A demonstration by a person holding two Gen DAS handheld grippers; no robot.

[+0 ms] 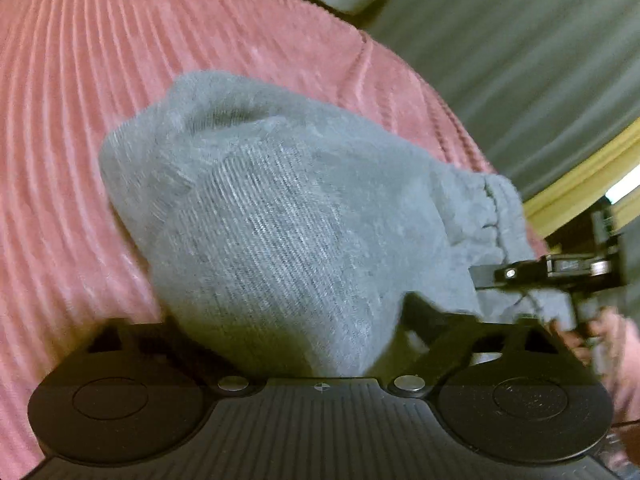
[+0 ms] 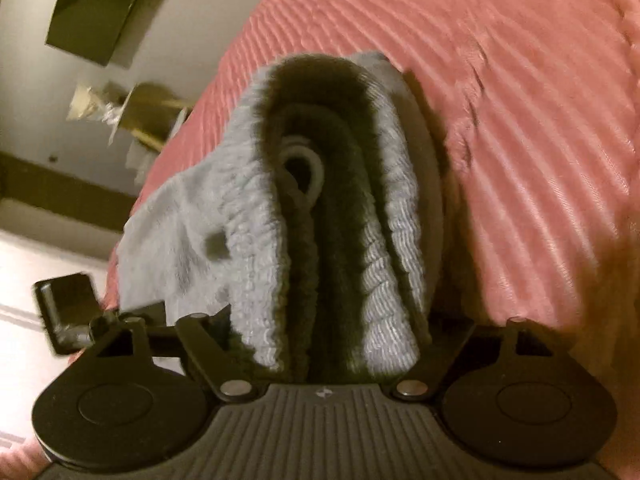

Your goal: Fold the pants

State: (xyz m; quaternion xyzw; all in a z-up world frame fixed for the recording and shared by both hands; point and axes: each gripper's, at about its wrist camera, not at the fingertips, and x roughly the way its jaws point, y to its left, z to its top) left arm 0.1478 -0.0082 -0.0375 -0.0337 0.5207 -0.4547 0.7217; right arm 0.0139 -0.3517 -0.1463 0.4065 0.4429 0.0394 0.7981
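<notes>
Nearest the lens in each wrist view is the gripper's own ribbed black body with its two round discs; beyond it the grey pants fill the space where the fingers lie. Left wrist view: the left gripper [image 1: 304, 320] is buried in a bunched mound of the grey pants [image 1: 288, 216], the knit cloth draped over and between its fingers so that the fingertips are hidden. The jaws stand partly closed with fabric packed between them; whether the pads actually press it cannot be told. At the right edge the right gripper [image 1: 560, 268] reaches into the same garment at its gathered, elasticated edge.

Right wrist view: the right gripper [image 2: 340, 320] straddles the doubled waistband [image 2: 384, 248], seen edge-on as stacked ribbed layers with a drawstring loop [image 2: 304, 160] tucked in the inner fold. The jaws are partly closed around this thick bundle; the fingertips are covered, so a firm hold cannot be confirmed. The left gripper's finger [image 2: 68, 300] shows at the near left.

The pants lie on a ribbed pink bedspread [image 1: 100, 80], close to its edge, with the floor [image 2: 24, 264] beyond. Judged from the layers, at least one fold is made, and both grippers take opposite ends of the bundle, probably to lift or turn it evenly without the layers slipping apart.
</notes>
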